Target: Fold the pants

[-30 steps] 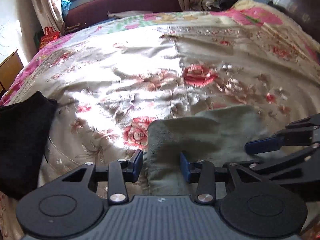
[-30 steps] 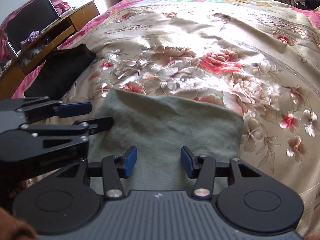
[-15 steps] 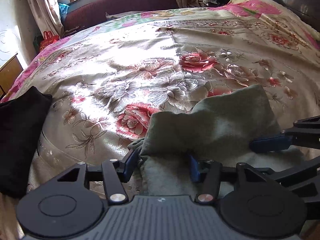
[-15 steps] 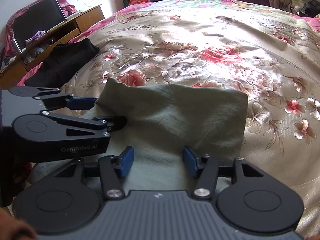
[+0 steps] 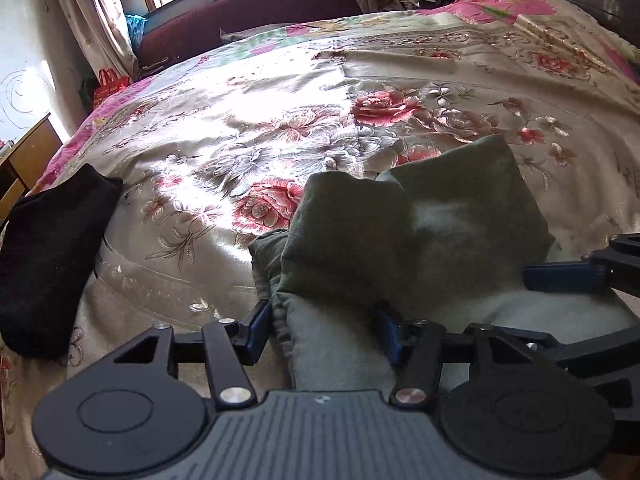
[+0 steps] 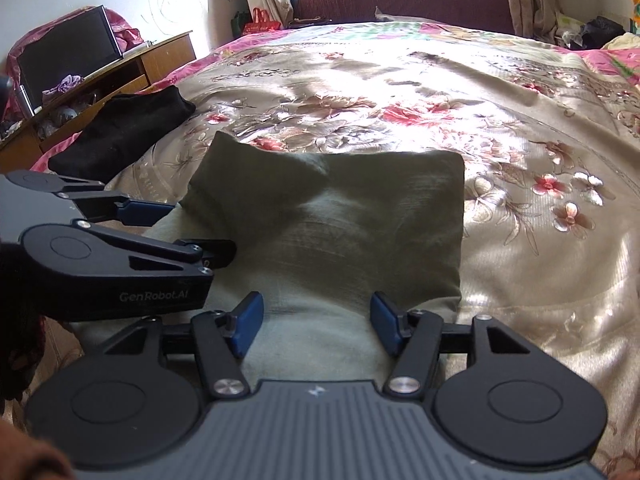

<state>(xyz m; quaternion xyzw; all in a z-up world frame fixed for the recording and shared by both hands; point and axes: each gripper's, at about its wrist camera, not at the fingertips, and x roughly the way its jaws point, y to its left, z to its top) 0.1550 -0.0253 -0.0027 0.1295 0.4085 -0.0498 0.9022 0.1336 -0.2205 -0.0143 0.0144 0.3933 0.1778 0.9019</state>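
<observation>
The folded grey-green pants (image 6: 332,216) are seen lying on the flowered bedspread (image 6: 520,240) at the bed's near edge — straddled by the left claw (image 5: 326,326), which is parted, and the right claw (image 6: 316,322), whose jaws are opening — neither pinching cloth.

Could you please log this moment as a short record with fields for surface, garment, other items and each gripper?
surface: floral bedspread
garment: green pants, folded over, lying flat
other items: black garment at the left bed edge
left gripper: pants edge between its fingers
right gripper: jaws opening, above the pants, pads apart from cloth
</observation>
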